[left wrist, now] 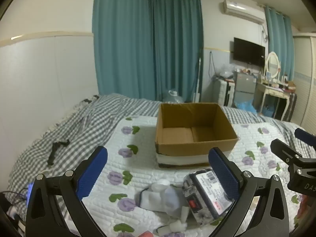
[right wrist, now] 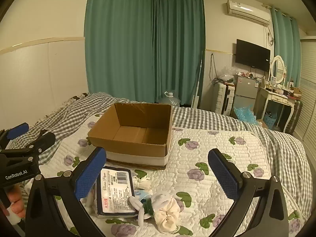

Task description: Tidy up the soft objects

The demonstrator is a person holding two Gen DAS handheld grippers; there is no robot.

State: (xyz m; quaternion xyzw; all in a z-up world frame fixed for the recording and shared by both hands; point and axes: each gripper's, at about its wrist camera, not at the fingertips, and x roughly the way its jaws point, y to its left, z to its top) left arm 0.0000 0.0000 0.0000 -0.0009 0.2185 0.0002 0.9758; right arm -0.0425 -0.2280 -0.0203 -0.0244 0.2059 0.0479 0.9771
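Note:
An open, empty cardboard box [left wrist: 194, 132] [right wrist: 136, 130] stands on the flowered quilt. In front of it lie a tissue pack [left wrist: 205, 192] [right wrist: 115, 190], a white sock [left wrist: 160, 194], a small plush toy [right wrist: 145, 205] and a cream scrunchie [right wrist: 167, 213]. My left gripper [left wrist: 157, 174] is open above the sock, its right finger beside the tissue pack. My right gripper [right wrist: 158, 174] is open above the plush toy and scrunchie. Each gripper also shows in the other's view, the right one [left wrist: 292, 154] and the left one [right wrist: 25, 138].
A grey checked blanket [left wrist: 65, 130] covers the bed's left and far side, with a black strap [left wrist: 57, 150] on it. A water jug [right wrist: 169, 98], fridge [right wrist: 244, 90] and dressing table [right wrist: 280, 100] stand beyond the bed's far edge.

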